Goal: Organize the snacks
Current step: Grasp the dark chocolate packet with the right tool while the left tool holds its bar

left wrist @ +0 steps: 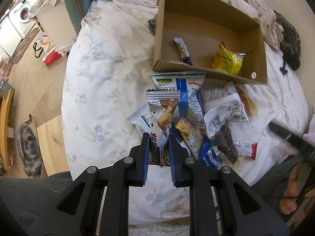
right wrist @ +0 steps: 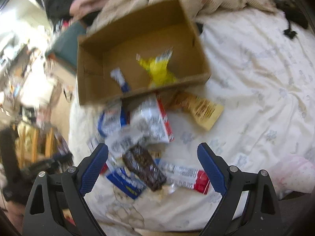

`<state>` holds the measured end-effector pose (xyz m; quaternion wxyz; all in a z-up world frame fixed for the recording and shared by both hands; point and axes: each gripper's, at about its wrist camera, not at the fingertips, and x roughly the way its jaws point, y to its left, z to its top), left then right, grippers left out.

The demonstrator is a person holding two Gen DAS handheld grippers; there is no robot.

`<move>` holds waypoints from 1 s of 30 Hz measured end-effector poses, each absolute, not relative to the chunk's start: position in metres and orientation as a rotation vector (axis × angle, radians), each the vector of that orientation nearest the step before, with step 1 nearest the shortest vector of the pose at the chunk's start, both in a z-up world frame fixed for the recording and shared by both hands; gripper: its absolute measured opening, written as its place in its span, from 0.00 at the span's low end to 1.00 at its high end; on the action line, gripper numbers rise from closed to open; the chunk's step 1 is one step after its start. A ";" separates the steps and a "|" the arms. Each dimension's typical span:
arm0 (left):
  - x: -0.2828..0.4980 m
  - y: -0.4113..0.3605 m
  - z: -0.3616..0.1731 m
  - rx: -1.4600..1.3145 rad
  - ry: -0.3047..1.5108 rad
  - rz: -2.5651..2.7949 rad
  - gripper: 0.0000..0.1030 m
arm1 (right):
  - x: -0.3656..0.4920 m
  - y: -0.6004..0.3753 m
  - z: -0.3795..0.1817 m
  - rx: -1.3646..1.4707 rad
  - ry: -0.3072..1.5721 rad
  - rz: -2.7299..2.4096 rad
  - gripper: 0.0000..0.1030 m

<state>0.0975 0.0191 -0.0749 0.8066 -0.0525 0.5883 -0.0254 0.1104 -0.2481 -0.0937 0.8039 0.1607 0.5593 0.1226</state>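
Left gripper (left wrist: 158,137): jaws clamped on a brown-and-white snack packet (left wrist: 161,118), above the snack pile (left wrist: 206,122) before the cardboard box (left wrist: 163,45). Right gripper (right wrist: 152,151): jaws wide apart, empty, over the pile.

- The whole right wrist view is smeared by motion blur; print on the snack packets (right wrist: 149,118) cannot be read.
- The room beyond the bed's left edge (right wrist: 29,78) is an unreadable blur there.
- In the left wrist view, the lower end of the brown-and-white wafer packet (left wrist: 160,137) is covered by the gripper's fingers (left wrist: 144,153).
- The cardboard box's near wall (left wrist: 208,70) hides the bottoms of the yellow packet (left wrist: 228,59) and the white-and-purple packet (left wrist: 184,51).
- Packets in the pile overlap, so most show partly.
- The cat (left wrist: 29,145) is partly behind dark fabric.
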 end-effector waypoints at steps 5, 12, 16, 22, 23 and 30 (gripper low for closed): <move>0.099 0.018 -0.075 -0.138 1.261 -0.072 0.15 | 0.112 -0.201 -0.133 0.101 1.389 0.335 0.86; 0.098 0.013 -0.071 -0.135 1.254 -0.103 0.15 | 0.115 -0.161 -0.168 -0.107 1.498 0.398 0.85; 0.098 0.013 -0.072 -0.144 1.259 -0.102 0.15 | 0.113 -0.160 -0.174 -0.113 1.506 0.405 0.79; 0.096 0.012 -0.069 -0.138 1.245 -0.103 0.15 | 0.106 -0.161 -0.161 -0.131 1.457 0.437 0.56; 0.096 0.013 -0.070 -0.136 1.243 -0.101 0.15 | 0.107 -0.165 -0.156 -0.112 1.451 0.440 0.55; 0.097 0.019 -0.073 -0.146 1.246 -0.082 0.15 | 0.090 -0.187 -0.140 -0.003 1.441 0.464 0.48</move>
